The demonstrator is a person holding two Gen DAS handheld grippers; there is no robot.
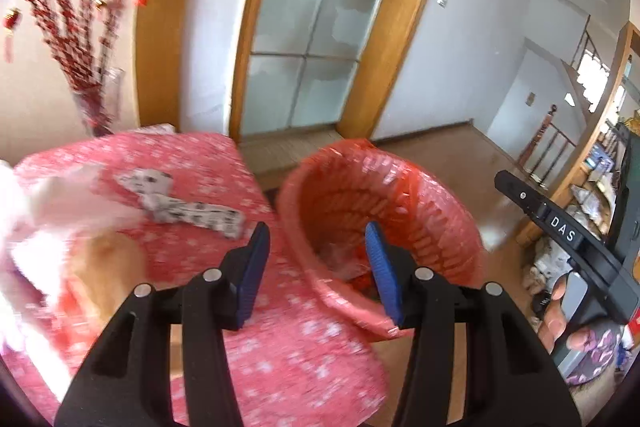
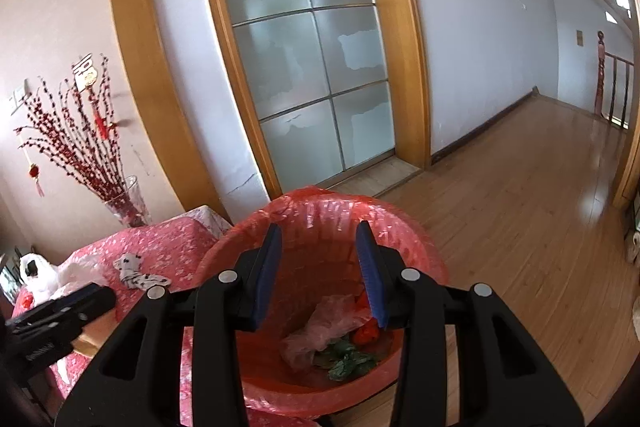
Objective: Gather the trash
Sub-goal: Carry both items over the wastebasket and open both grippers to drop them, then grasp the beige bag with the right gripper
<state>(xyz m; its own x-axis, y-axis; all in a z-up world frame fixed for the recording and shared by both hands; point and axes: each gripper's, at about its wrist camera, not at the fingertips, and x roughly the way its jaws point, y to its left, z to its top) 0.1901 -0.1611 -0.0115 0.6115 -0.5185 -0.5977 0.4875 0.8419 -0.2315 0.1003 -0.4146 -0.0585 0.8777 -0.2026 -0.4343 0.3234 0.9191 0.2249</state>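
A round bin lined with a red plastic bag (image 1: 424, 187) stands beside the table. My left gripper (image 1: 316, 239) is open and empty, over the gap between the table edge and the bin. My right gripper (image 2: 318, 239) hangs open and empty over the bin (image 2: 320, 207). In the bin lie a clear plastic wrapper (image 2: 320, 327), a green scrap (image 2: 348, 363) and a red piece (image 2: 366, 335). On the table (image 1: 280, 367) lie a crumpled white paper with black spots (image 1: 180, 203) and a blurred white plastic bag (image 1: 40, 227). The spotted paper (image 2: 138, 273) also shows in the right wrist view.
The table has a pink flowered cloth (image 2: 168, 239). A glass vase of red branches (image 2: 128, 203) stands at its far corner by the wall. A frosted glass door (image 2: 312, 67) is behind the bin, with wooden floor (image 2: 520, 227) to the right. A hand holding the right tool (image 1: 560, 303) shows at the right.
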